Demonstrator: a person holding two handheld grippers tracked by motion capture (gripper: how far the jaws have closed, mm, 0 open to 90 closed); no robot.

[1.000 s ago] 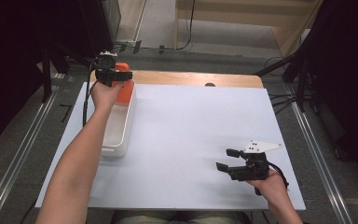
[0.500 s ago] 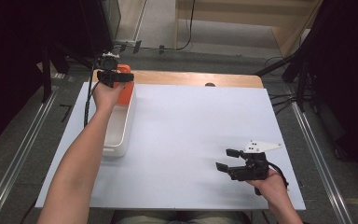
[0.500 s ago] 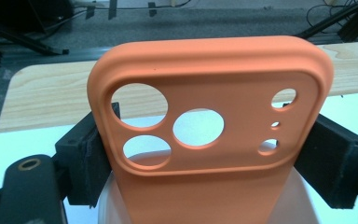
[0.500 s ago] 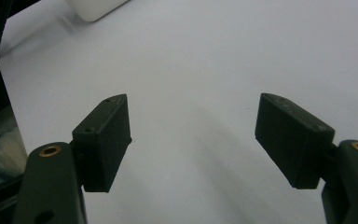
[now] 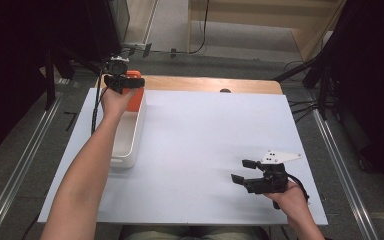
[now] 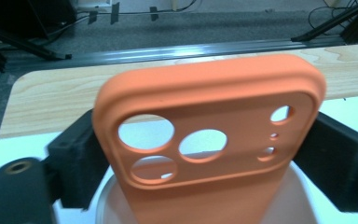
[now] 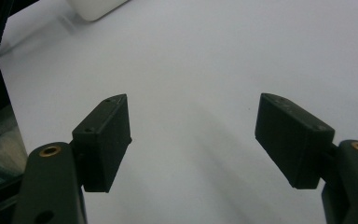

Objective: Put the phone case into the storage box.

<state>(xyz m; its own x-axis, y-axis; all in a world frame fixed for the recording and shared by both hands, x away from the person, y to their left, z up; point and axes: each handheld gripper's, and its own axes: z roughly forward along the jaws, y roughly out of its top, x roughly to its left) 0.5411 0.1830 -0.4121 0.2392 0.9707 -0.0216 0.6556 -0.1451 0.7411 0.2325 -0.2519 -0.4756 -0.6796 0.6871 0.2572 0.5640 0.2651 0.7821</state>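
Note:
An orange phone case (image 6: 223,93) with camera cut-outs stands on end between the jaws of my left gripper (image 6: 205,140). Its lower end reaches down into a white bin (image 6: 103,198). The jaws have just been opening, and their pads sit at the case's two side edges without clearly pressing on it. In the high view the left gripper (image 5: 125,82) is over the far end of the white bin (image 5: 127,145), with the orange case (image 5: 135,97) beside the hand. My right gripper (image 5: 240,171) rests near the table's front right, open and empty (image 7: 193,135).
A white mat (image 5: 210,130) covers the table, with a strip of bare wood (image 5: 205,84) along its far edge. A small dark spot (image 5: 225,91) lies on that strip. Metal rails (image 5: 25,160) run along both sides, and cables lie on the floor beyond.
The left hand and the orange case stay over the bin's far end, with only a slight shift. The right gripper has kept still.

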